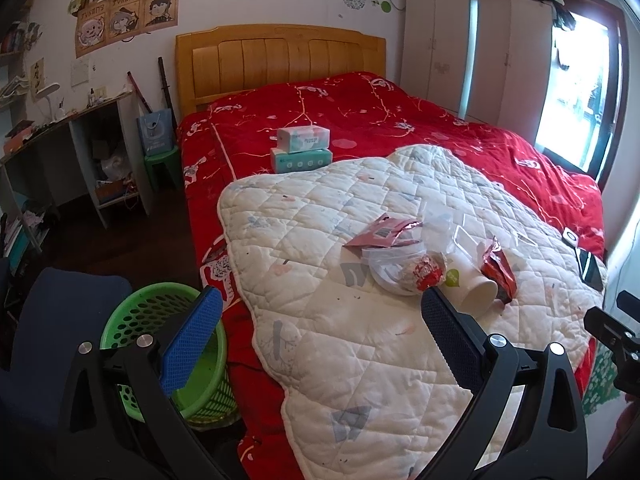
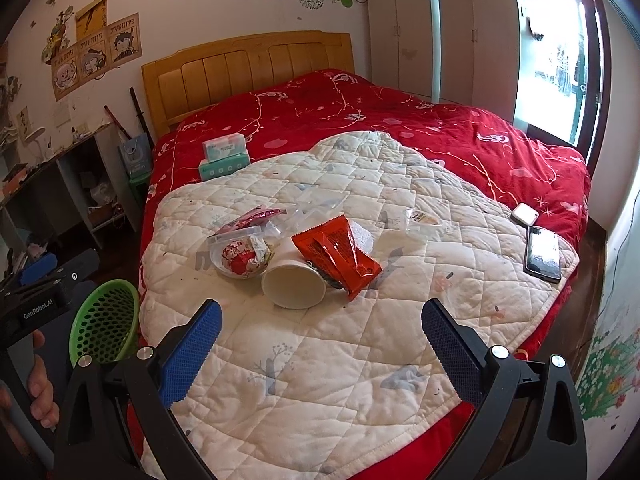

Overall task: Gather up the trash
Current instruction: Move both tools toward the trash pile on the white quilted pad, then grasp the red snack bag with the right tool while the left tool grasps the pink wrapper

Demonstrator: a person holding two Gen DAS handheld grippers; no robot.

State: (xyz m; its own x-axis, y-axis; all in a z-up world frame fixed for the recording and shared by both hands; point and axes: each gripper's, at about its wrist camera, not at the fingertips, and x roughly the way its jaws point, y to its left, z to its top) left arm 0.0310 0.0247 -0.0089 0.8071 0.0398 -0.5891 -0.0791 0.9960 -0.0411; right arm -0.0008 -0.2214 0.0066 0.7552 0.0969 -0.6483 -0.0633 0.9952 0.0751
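Note:
Trash lies in a pile on the white quilt (image 2: 320, 360): a tipped white paper cup (image 2: 294, 280) (image 1: 478, 290), an orange-red snack packet (image 2: 338, 256) (image 1: 498, 270), a clear bag with a red-white wrapper (image 2: 240, 258) (image 1: 404, 270), a pink foil wrapper (image 1: 384, 232) (image 2: 260, 216) and clear plastic pieces (image 2: 422, 218). A green mesh basket (image 1: 168, 344) (image 2: 104, 324) stands on the floor left of the bed. My left gripper (image 1: 320, 336) hangs open above the quilt's left edge, short of the pile. My right gripper (image 2: 320, 344) is open over the quilt, just in front of the cup.
Two tissue boxes (image 1: 302, 154) sit stacked on the red bedspread (image 1: 360, 112). A phone (image 2: 542, 254) and a small white case (image 2: 526, 214) lie at the quilt's right edge. A dark blue chair (image 1: 60, 340) stands beside the basket. A desk (image 1: 60, 152) is at left, wardrobes (image 2: 440, 36) at right.

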